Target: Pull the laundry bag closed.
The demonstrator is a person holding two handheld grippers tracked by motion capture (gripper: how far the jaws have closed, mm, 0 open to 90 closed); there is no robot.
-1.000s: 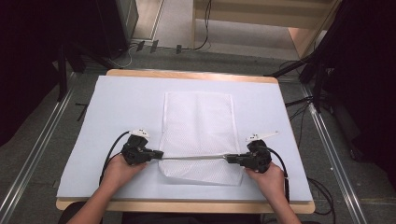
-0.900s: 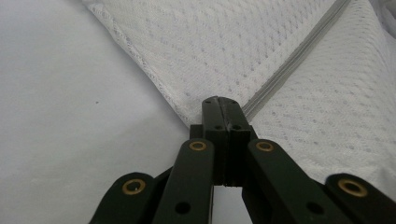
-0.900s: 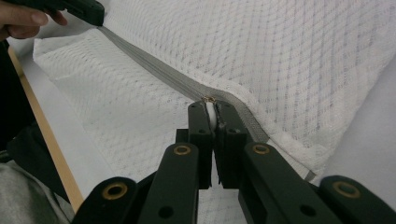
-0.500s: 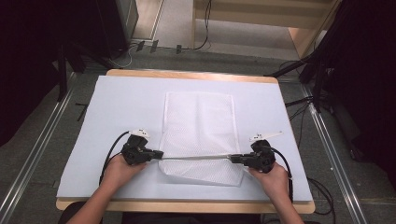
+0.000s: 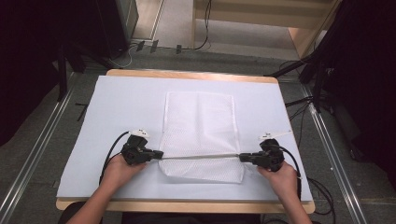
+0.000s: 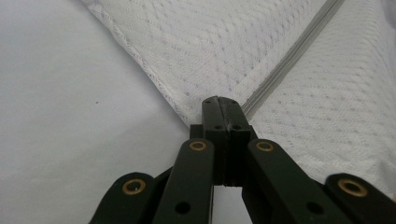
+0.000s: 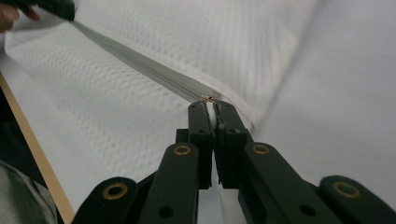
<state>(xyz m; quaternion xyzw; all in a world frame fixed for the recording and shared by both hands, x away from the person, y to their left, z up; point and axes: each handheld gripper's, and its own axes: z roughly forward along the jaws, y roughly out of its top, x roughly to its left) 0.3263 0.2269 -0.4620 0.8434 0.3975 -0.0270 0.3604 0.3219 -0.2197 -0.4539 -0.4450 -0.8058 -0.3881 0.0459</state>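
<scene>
White mesh bag point(image 5: 200, 135) is stretched by its zipper point(image 5: 201, 157); left hand-held gripper point(image 5: 158, 153) and right hand-held gripper point(image 5: 243, 157) are clamped on its ends. Harder pulling could slip the pull tab free.

**Count of things on the tabletop**

One white mesh bag point(image 5: 200, 135) is counted, laid at the middle of the tabletop point(image 5: 187, 74). One grey zipper point(image 5: 201, 157) is seen across it near the front edge. Two hand-held grippers are counted: the left hand-held gripper point(image 5: 158, 153) and the right hand-held gripper point(image 5: 243, 157). One white sheet point(image 5: 116, 107) is counted.
</scene>
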